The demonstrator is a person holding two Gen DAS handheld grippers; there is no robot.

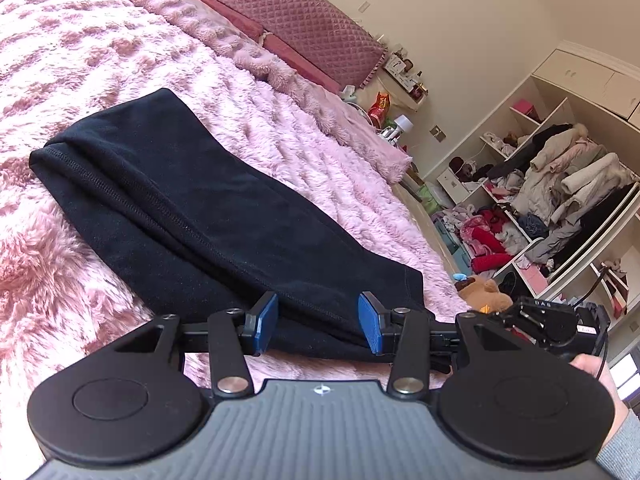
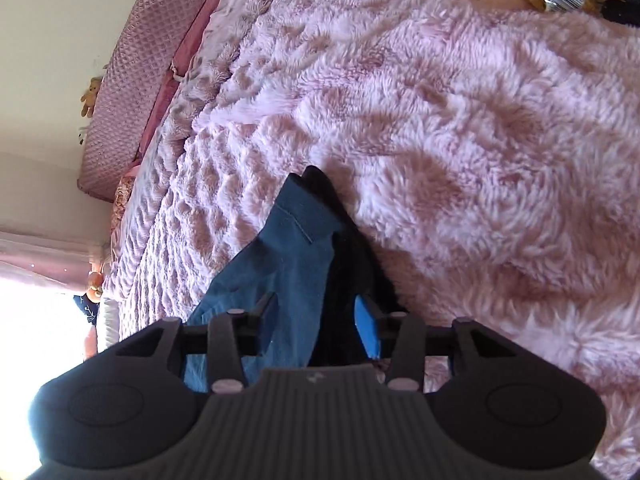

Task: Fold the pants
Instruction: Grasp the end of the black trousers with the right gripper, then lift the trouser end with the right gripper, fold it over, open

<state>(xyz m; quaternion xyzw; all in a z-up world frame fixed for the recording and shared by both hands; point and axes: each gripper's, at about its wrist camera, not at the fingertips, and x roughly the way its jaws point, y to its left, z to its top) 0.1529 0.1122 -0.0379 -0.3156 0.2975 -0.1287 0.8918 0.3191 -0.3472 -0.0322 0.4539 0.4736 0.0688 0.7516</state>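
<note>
Dark pants (image 2: 296,264) hang between the right gripper (image 2: 320,320) jaws above the pink blanket (image 2: 460,140).

Pants (image 1: 208,208) on blanket (image 1: 80,60); headboard (image 1: 288,12) behind; shelves (image 1: 560,200) right.

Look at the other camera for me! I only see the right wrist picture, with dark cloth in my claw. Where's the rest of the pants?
Observer: The pants lie as one long dark strip across the pink blanket.
Operator: Where's my other claw?
Observer: The left claw sits at the strip's near end, with cloth between its fingers.
Operator: What's beside the bed?
Observer: A brown stuffed toy on the floor, near open shelves full of clothes.
</note>
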